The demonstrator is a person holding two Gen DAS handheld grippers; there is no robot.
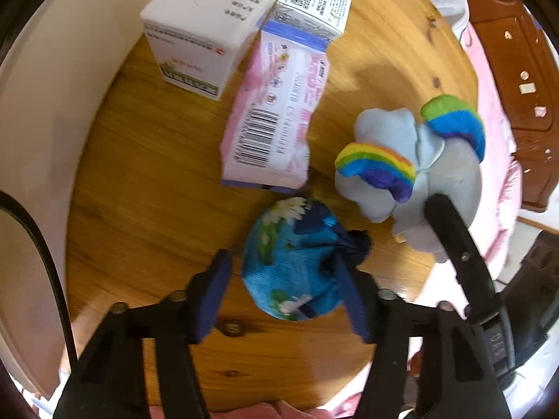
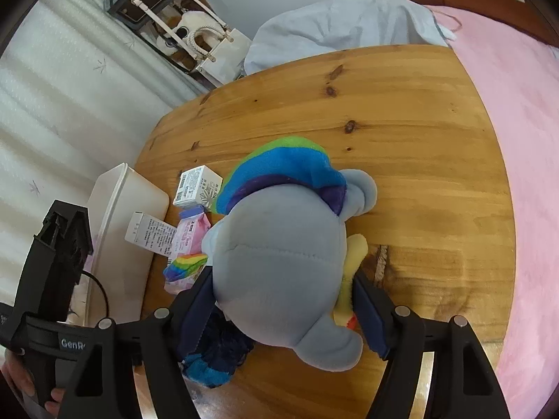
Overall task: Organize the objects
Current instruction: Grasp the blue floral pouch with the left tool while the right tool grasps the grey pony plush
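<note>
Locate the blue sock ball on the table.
In the left wrist view the blue sock ball lies between the open left gripper jaws, below the pink pack, left of the plush toy.

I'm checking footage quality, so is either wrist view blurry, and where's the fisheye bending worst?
Left wrist view: motion-smeared, text on the white box unreadable, table edge bowed. Right wrist view: sharper, plush toy stitching crisp, table rim curved strongly toward the frame edges.

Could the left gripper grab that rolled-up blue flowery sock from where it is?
Probably yes: the left gripper is open, and the rolled blue floral sock already lies partly between its fingers, with nothing blocking.
</note>
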